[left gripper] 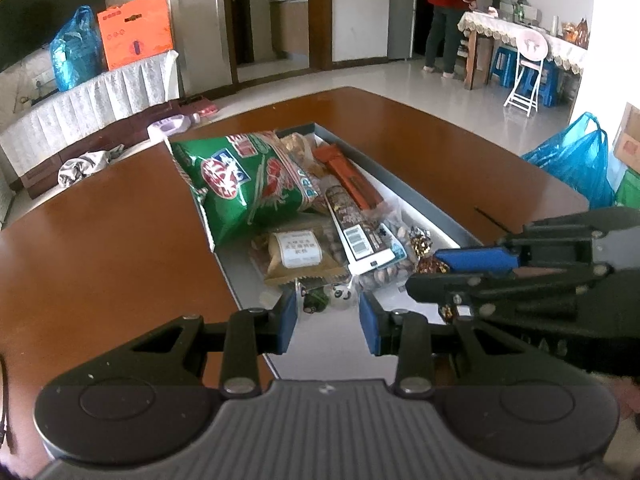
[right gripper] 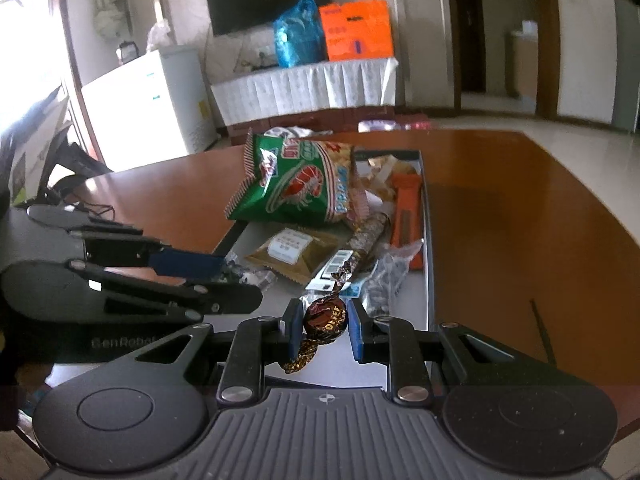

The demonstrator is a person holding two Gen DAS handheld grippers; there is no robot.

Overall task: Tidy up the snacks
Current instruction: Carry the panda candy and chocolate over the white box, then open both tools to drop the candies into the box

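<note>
The brown wooden table (left gripper: 100, 248) carries a long grey tray (left gripper: 424, 196), where the snacks are collected. The green shrimp chips bag (left gripper: 248, 184) lies at its far part, half over the rim, probably because it is too big. The right gripper (right gripper: 324, 322) is clamped on a brown toffee candy (right gripper: 326, 316) above the tray's near end. The left gripper (left gripper: 328, 314) holds its jaws a little apart around a small panda candy (left gripper: 340, 296), seemingly not pressing it.

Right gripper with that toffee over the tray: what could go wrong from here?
1. The right gripper grips the toffee by its round body only; it might slip out.
2. The left gripper hangs close beside it; they could collide.
3. The green chip bag overhangs the tray edge and could slide off.
</note>
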